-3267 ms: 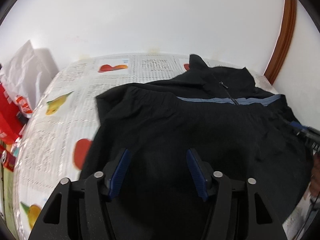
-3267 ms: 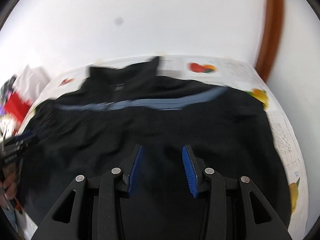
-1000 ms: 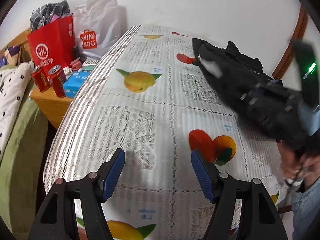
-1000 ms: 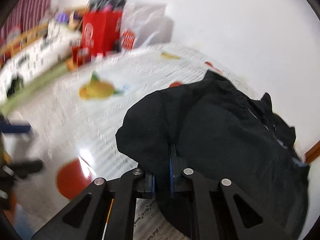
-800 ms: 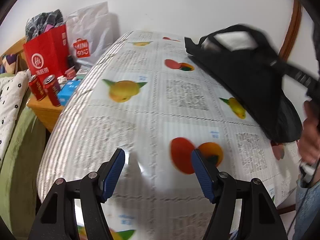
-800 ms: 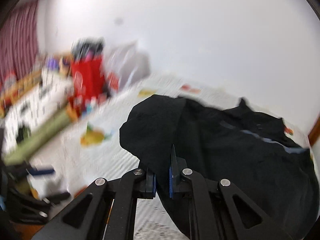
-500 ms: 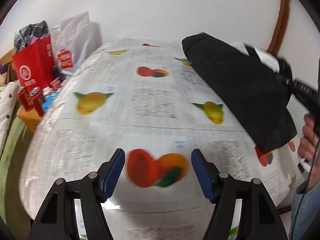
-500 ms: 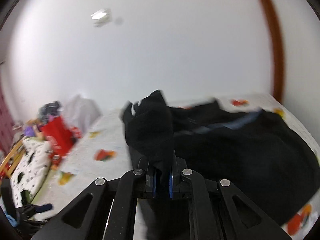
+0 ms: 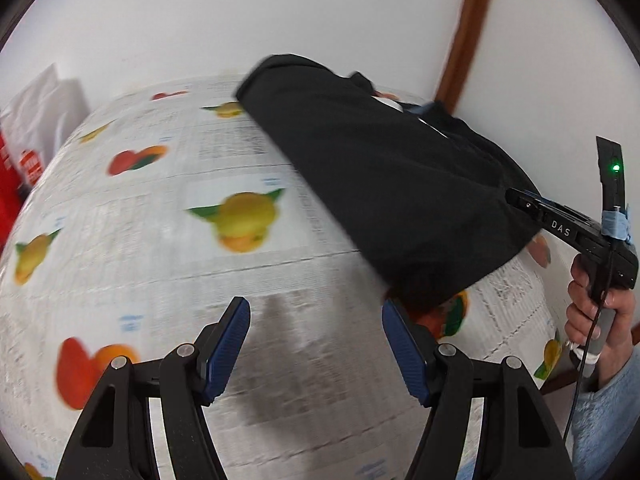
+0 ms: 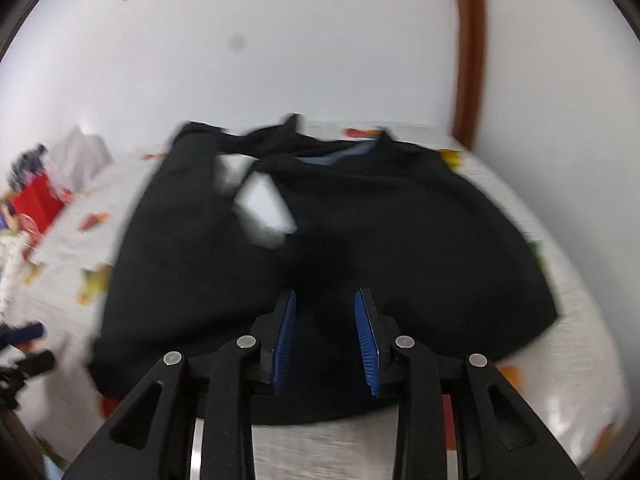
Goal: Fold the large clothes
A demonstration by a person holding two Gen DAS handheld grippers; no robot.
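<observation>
Your right gripper is opening over the soft, floppy black jacket lying folded on the table's far right, while your left gripper hangs apart, empty (take the near hem).

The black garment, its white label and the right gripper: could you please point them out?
black garment (image 10: 420,240), right wrist view, its flat body.
white label (image 10: 262,210), right wrist view, label's middle.
right gripper (image 10: 326,332), right wrist view, between its opening fingertips.

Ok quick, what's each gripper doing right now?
Left gripper: open, empty, over the tablecloth.
Right gripper: jaws opening, pads clear of the black jacket.
</observation>
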